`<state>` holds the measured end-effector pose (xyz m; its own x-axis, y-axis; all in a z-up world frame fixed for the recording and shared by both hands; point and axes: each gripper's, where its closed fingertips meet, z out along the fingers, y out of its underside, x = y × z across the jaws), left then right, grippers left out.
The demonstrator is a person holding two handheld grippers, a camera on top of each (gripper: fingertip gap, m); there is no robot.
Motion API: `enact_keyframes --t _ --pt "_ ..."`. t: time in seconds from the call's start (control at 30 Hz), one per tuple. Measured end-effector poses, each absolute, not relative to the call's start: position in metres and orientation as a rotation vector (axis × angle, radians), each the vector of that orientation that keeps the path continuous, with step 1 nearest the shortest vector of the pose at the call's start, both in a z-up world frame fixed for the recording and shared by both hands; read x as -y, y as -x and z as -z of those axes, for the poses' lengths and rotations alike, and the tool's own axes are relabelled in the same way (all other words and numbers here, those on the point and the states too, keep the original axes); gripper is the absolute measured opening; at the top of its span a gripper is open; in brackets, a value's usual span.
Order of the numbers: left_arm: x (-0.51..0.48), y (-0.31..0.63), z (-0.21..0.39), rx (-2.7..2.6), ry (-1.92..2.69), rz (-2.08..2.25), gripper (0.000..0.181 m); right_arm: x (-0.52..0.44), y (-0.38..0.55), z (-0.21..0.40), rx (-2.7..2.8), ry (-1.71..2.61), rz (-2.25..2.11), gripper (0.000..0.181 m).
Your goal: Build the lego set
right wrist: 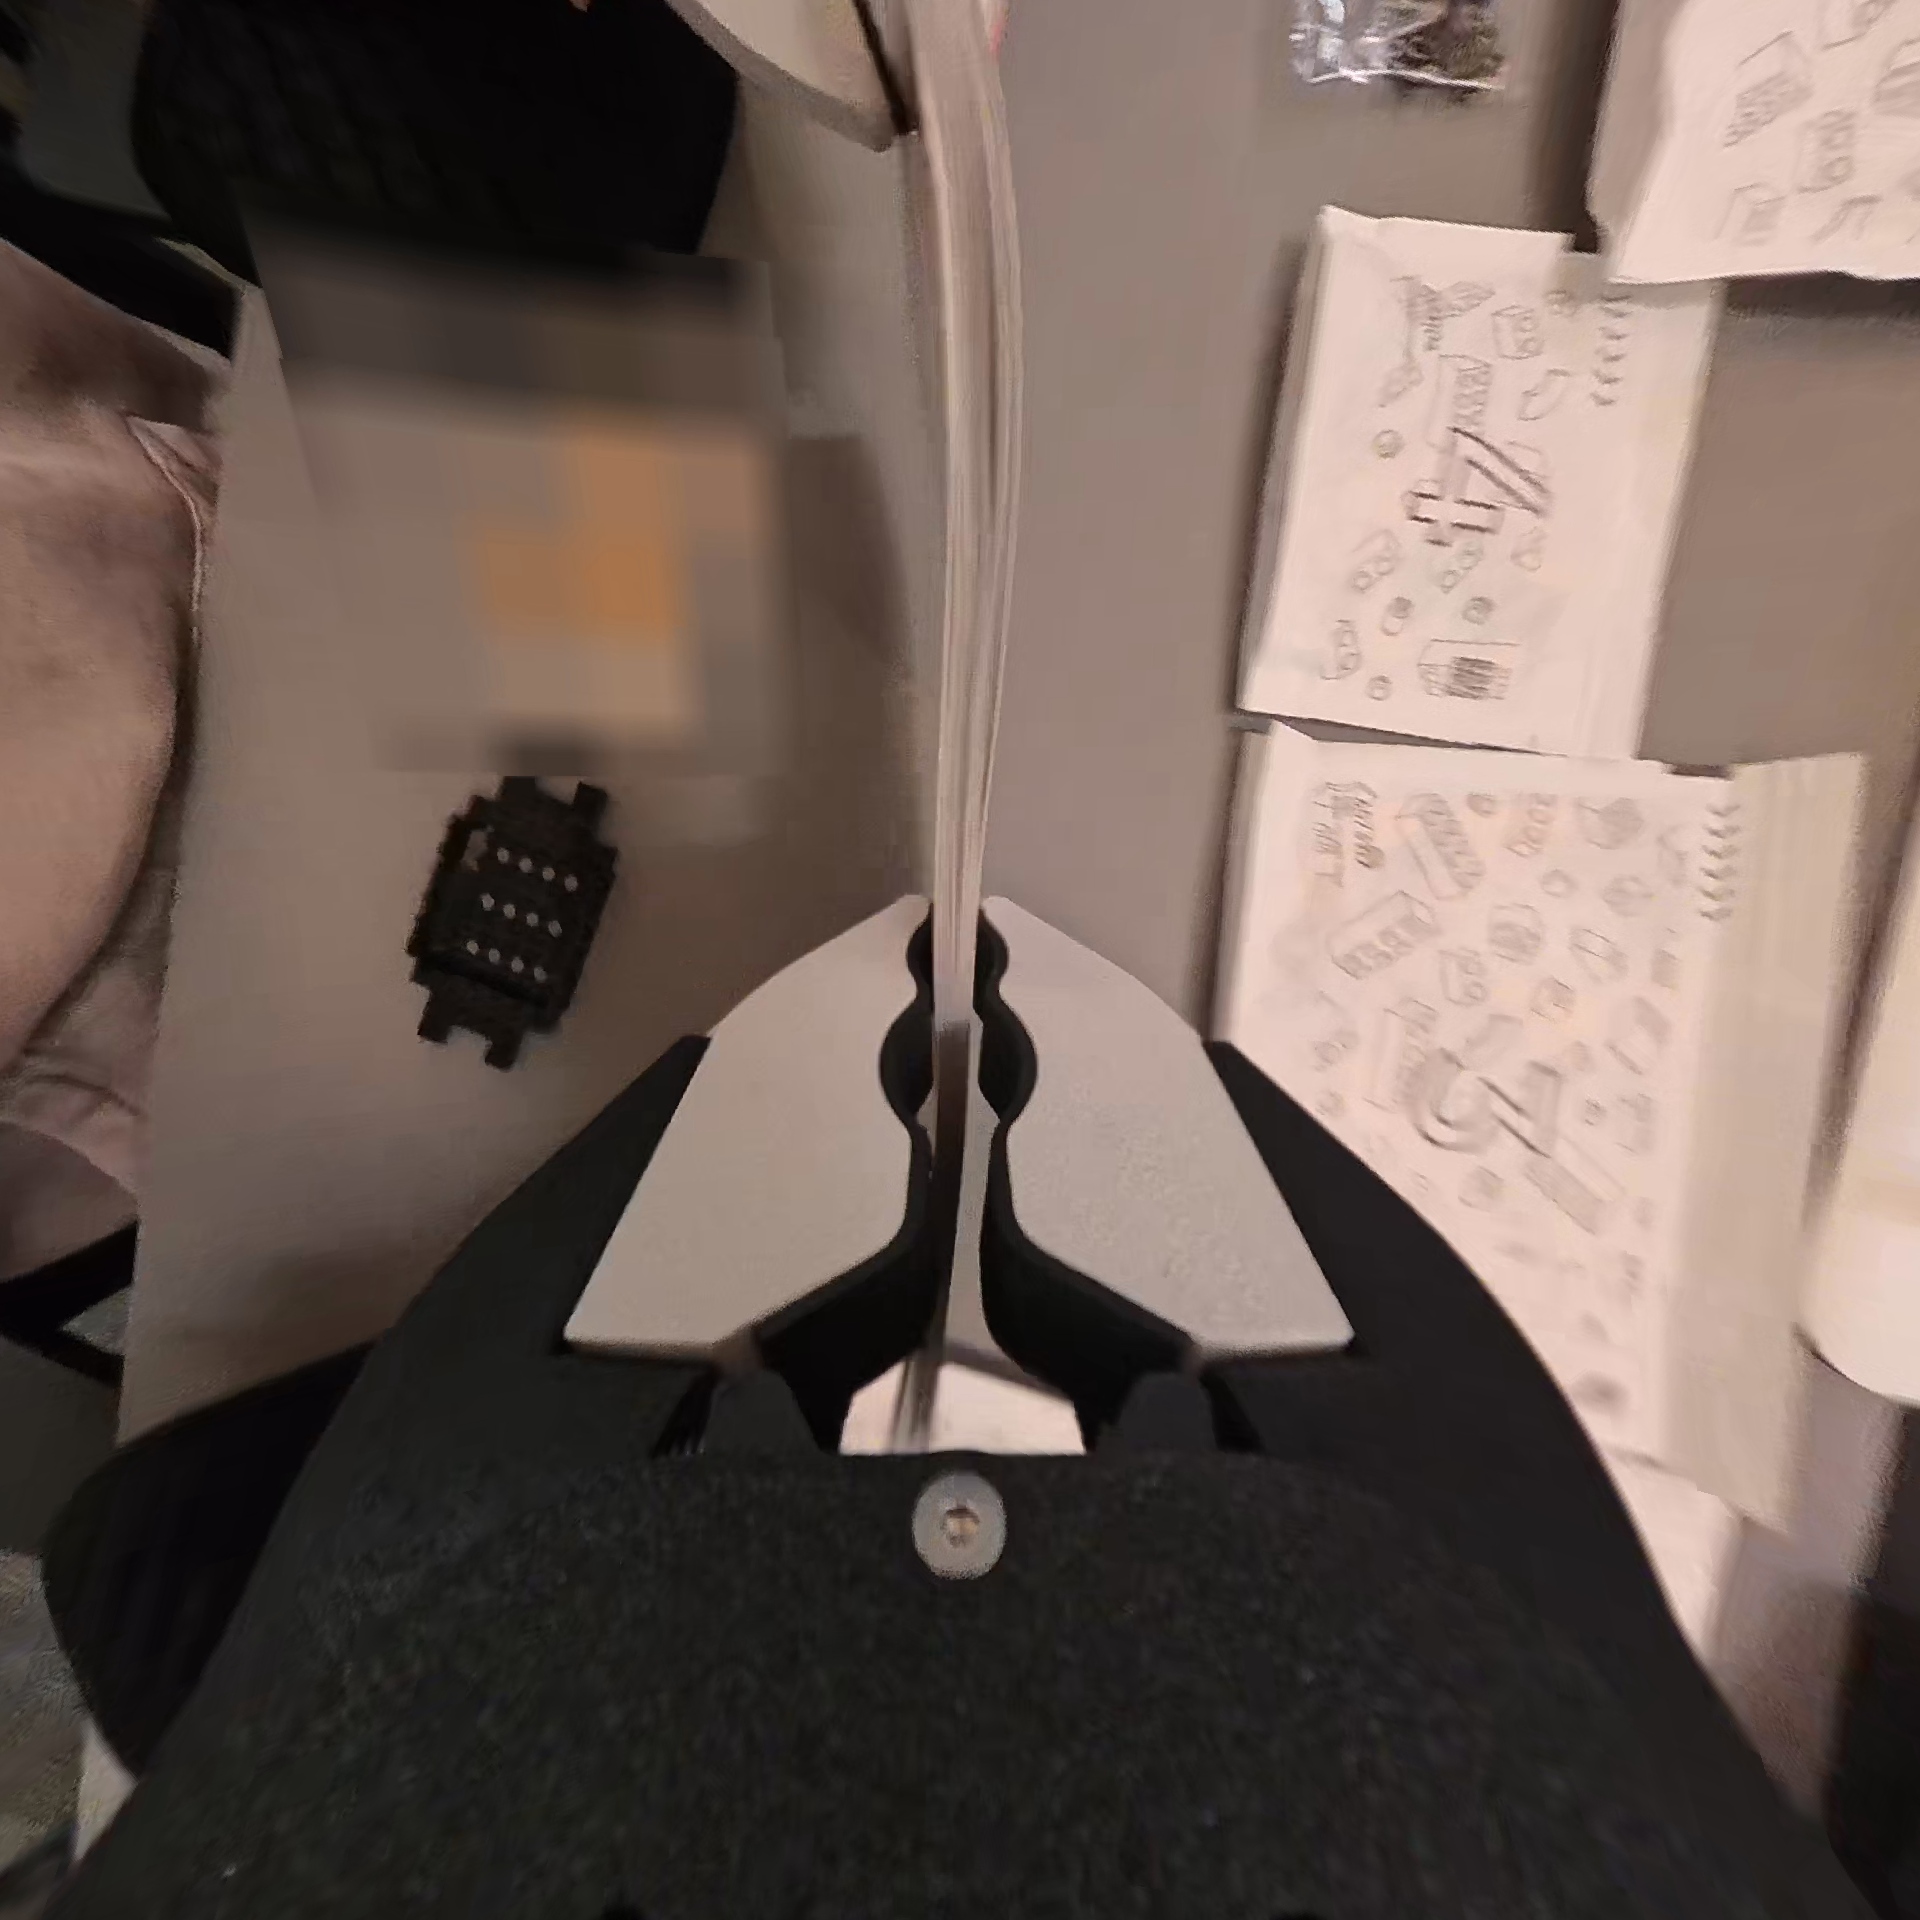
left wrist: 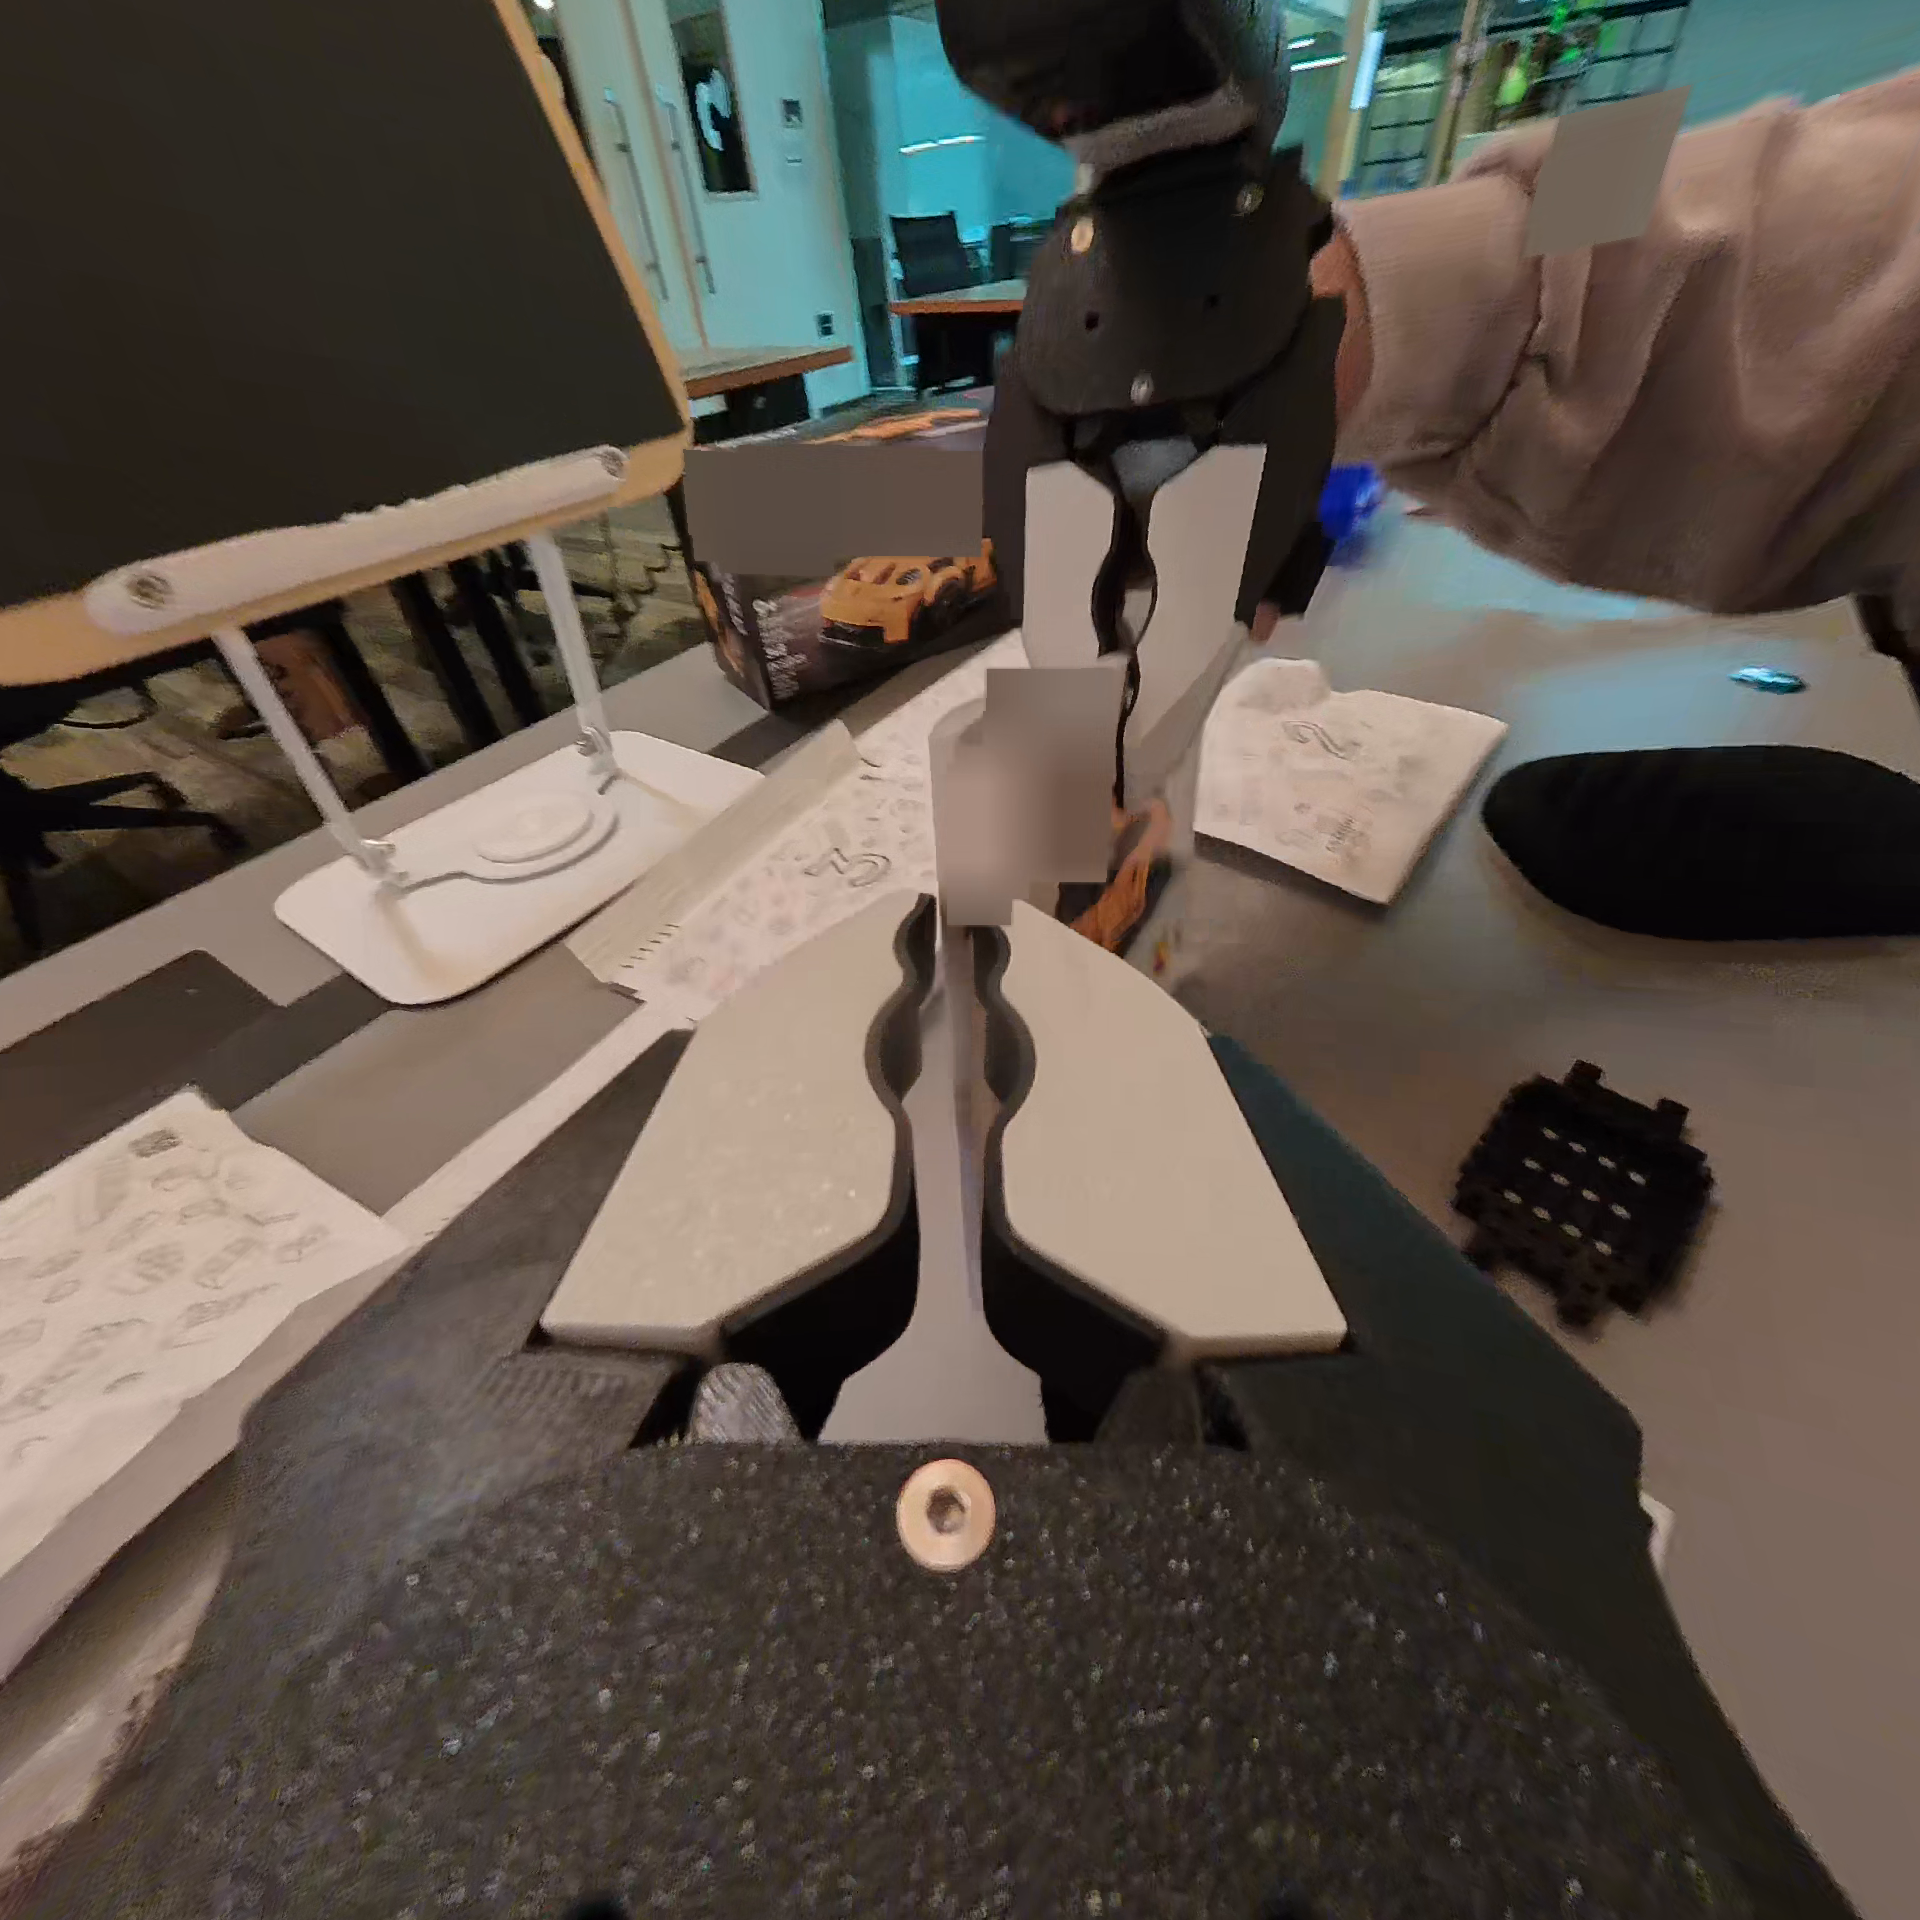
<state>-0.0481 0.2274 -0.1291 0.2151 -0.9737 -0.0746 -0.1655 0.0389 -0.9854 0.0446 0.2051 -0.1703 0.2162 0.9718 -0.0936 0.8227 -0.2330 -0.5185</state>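
I have both tongs, left gripper (left wrist: pixel 957 935) and right gripper (right wrist: pixel 956 920), clenched on the booklet (right wrist: pixel 971 520). Only a small black block assembly (right wrist: pixel 511 923) sits built on the table (right wrist: pixel 1122 416); most building remains, I judge.

The left tool (left wrist: pixel 954 925) has smooth, matt grey plastic fingers (left wrist: pixel 748 1143) on a rough, grainy black printed body with a shiny metal screw (left wrist: pixel 945 1512). The booklet (right wrist: pixel 971 582) is thin glossy paper. The table (left wrist: pixel 1558 997) is smooth matt grey. The black brick assembly (right wrist: pixel 511 920) is studded plastic. The paper bags (right wrist: pixel 1475 1091) look matt, slightly crumpled.
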Motion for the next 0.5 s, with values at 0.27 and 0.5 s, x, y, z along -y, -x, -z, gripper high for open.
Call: enact_keyframes --t 0.27,0.5 --pt "-0.252 0.058 0.14 -1.06 1.511 0.81 0.001 -0.315 -0.113 0.068 1.643 2.237 -0.246 0.004" --pt "-0.282 0.075 0.147 -0.892 1.639 0.682 0.0 -0.429 -0.146 0.014 1.552 2.343 -0.134 0.004"
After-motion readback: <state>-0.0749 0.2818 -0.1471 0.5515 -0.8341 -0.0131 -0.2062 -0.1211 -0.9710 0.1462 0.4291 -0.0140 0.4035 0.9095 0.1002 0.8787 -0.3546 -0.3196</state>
